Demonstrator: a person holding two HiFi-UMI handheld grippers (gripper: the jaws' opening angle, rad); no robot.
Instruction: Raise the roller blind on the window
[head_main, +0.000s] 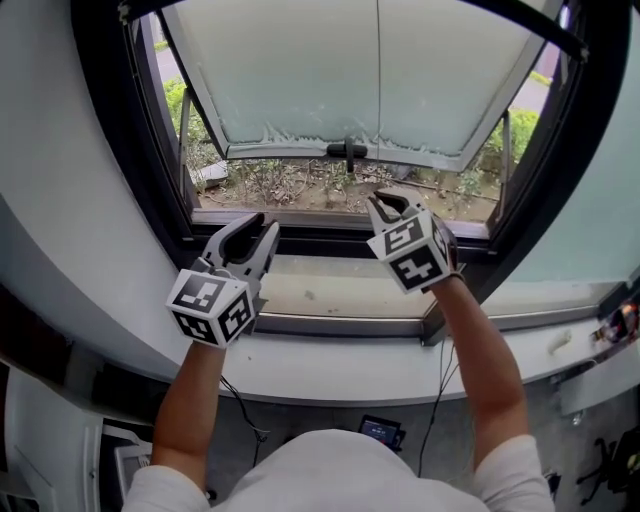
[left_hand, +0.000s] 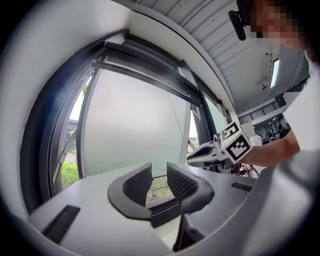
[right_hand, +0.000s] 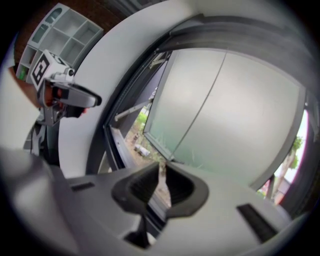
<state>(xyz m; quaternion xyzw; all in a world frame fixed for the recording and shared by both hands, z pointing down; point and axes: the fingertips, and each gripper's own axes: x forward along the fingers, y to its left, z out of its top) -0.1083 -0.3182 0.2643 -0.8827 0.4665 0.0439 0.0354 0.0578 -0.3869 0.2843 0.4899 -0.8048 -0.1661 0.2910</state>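
A thin pull cord (head_main: 378, 80) hangs down in front of the frosted window sash (head_main: 290, 70), which is tilted outward. My right gripper (head_main: 385, 203) is raised at the cord's lower end. In the right gripper view the jaws (right_hand: 161, 176) are closed on a pale strip of the cord (right_hand: 161, 170). My left gripper (head_main: 258, 226) sits lower and to the left, over the sill (head_main: 330, 295), open with nothing between its pads (left_hand: 159, 175). From the left gripper view I see the cord (left_hand: 176, 117) and the right gripper (left_hand: 212, 152). No blind fabric shows in any view.
A black window frame (head_main: 130, 170) surrounds the opening, with a dark handle (head_main: 348, 152) on the sash's lower rail. Plants and soil (head_main: 300, 185) lie outside. Small items (head_main: 620, 320) sit at the ledge's right end, and cables (head_main: 440, 390) hang below it.
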